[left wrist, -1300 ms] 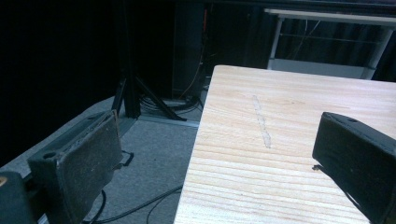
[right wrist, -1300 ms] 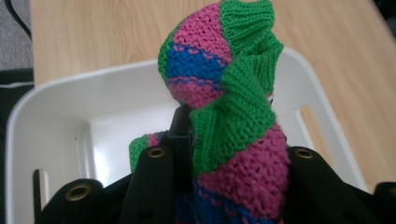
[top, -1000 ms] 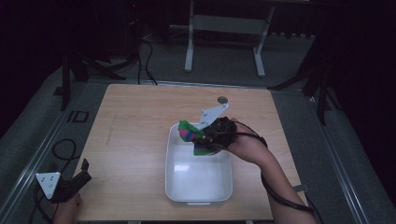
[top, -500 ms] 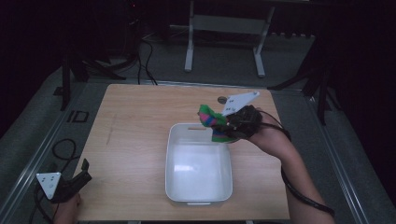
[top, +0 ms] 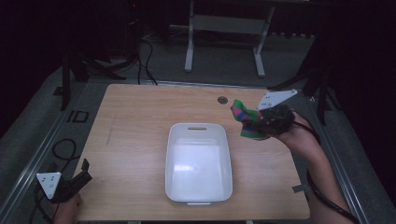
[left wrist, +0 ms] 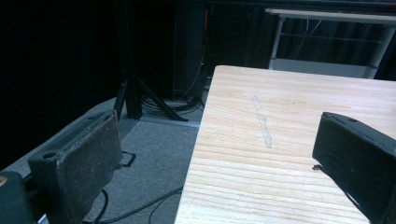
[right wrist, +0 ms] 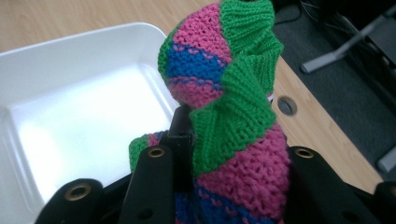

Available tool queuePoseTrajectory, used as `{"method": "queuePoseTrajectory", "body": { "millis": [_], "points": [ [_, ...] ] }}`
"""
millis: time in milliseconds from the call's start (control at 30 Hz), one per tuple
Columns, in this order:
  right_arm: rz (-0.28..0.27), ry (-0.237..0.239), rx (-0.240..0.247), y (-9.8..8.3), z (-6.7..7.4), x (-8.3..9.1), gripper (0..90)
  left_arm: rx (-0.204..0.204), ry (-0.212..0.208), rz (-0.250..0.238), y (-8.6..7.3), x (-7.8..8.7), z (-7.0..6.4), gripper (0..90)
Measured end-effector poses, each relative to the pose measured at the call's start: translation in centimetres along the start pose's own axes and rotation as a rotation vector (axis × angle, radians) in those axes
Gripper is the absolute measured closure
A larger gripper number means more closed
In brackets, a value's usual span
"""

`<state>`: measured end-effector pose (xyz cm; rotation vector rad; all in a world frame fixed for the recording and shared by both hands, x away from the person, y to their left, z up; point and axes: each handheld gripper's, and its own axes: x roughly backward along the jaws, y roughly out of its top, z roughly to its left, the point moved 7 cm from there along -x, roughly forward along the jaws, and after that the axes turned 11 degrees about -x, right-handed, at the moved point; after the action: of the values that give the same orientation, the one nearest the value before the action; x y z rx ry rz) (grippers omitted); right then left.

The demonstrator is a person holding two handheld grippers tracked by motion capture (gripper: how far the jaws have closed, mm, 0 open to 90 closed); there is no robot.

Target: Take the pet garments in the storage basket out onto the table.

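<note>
Chunky ribbed knit sock [right wrist: 233, 107] — woolly cloth, glossy white plastic tub [top: 198, 163], matt pale wood-grain table [top: 135, 121]

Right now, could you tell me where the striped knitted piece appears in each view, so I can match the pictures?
High view: the striped knitted piece is right of centre, clamped in the right gripper above the table, just right of the white tub.
Left gripper view: it is not in this picture.
Right gripper view: the piece rises through the centre between the black jaws.
Shared landmark: the white tub, left of the piece in both.
</note>
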<state>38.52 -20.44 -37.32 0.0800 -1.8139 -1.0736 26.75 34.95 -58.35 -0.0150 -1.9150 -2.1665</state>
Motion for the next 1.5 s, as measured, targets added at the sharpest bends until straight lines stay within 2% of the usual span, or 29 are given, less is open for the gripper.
{"method": "queuePoseTrajectory", "body": {
  "millis": [33,100,267,333,367,467,567,600,633,767,800,867,967,1000,1033,1067,1133,1267,1500],
  "points": [
    [0.000,0.000,0.000,0.0,0.0,0.0,66.5,0.000,0.000,0.000,0.0,0.0,0.0,1.8],
    [-0.015,0.003,-0.027,-0.7,-0.8,0.3,66.5,-0.001,0.001,0.000,0.0,0.0,0.0,1.8],
    [-0.012,-0.004,-0.043,-1.5,-1.5,0.2,66.5,-0.001,0.003,0.001,0.0,0.0,0.0,1.8],
    [-0.007,-0.006,-0.052,-1.9,-1.8,-0.1,66.5,0.000,0.002,0.001,0.0,0.0,0.0,1.8],
    [-0.007,-0.002,-0.073,-2.4,-2.1,-0.7,66.5,-0.001,0.002,0.001,0.0,0.0,0.0,1.8],
    [-0.003,-0.005,-0.083,-2.9,-2.3,-1.4,66.5,0.001,0.002,0.001,0.0,0.0,0.0,1.8],
    [0.009,-0.006,-0.095,-3.9,-2.5,-2.8,66.5,0.000,0.000,0.003,0.0,0.0,0.0,1.8],
    [0.019,-0.004,-0.104,-4.6,-2.6,-3.8,66.4,0.001,0.000,0.003,0.0,0.0,0.0,1.8],
    [0.019,-0.004,-0.104,-4.6,-2.6,-3.8,66.4,0.001,-0.001,0.002,0.0,0.0,0.0,1.8],
    [0.046,0.007,-0.132,-6.1,-2.7,-5.8,66.4,-0.001,0.000,0.003,0.0,0.0,0.0,1.8],
    [0.062,0.013,-0.136,-7.0,-2.6,-7.1,66.3,-0.002,0.000,0.003,0.0,0.0,0.0,1.8],
    [0.068,0.015,-0.140,-7.3,-2.6,-7.5,66.3,-0.003,0.001,0.000,0.0,0.0,-0.1,1.8],
    [0.085,0.020,-0.156,-8.3,-2.6,-9.1,66.3,-0.005,0.000,-0.001,0.0,0.0,-0.1,1.8],
    [0.094,0.013,-0.161,-8.8,-2.7,-10.1,66.2,-0.002,-0.001,0.004,0.0,0.0,0.0,1.8],
    [0.094,0.013,-0.161,-8.8,-2.7,-10.1,66.2,-0.002,-0.001,0.004,0.0,0.0,0.0,1.8],
    [0.105,0.017,-0.166,-9.4,-2.8,-11.2,66.2,0.000,-0.001,0.003,0.0,0.0,0.0,1.8],
    [0.108,0.009,-0.168,-9.5,-2.9,-11.6,66.1,0.000,0.000,0.001,0.0,0.0,0.0,1.8],
    [0.122,-0.006,-0.197,-10.7,-3.3,-13.5,66.1,-0.001,-0.002,0.003,0.0,0.0,0.0,1.8],
    [0.165,0.004,-0.227,-12.7,-3.1,-15.7,65.9,-0.007,-0.004,0.005,0.0,-0.1,-0.1,1.8]
  ]
}}
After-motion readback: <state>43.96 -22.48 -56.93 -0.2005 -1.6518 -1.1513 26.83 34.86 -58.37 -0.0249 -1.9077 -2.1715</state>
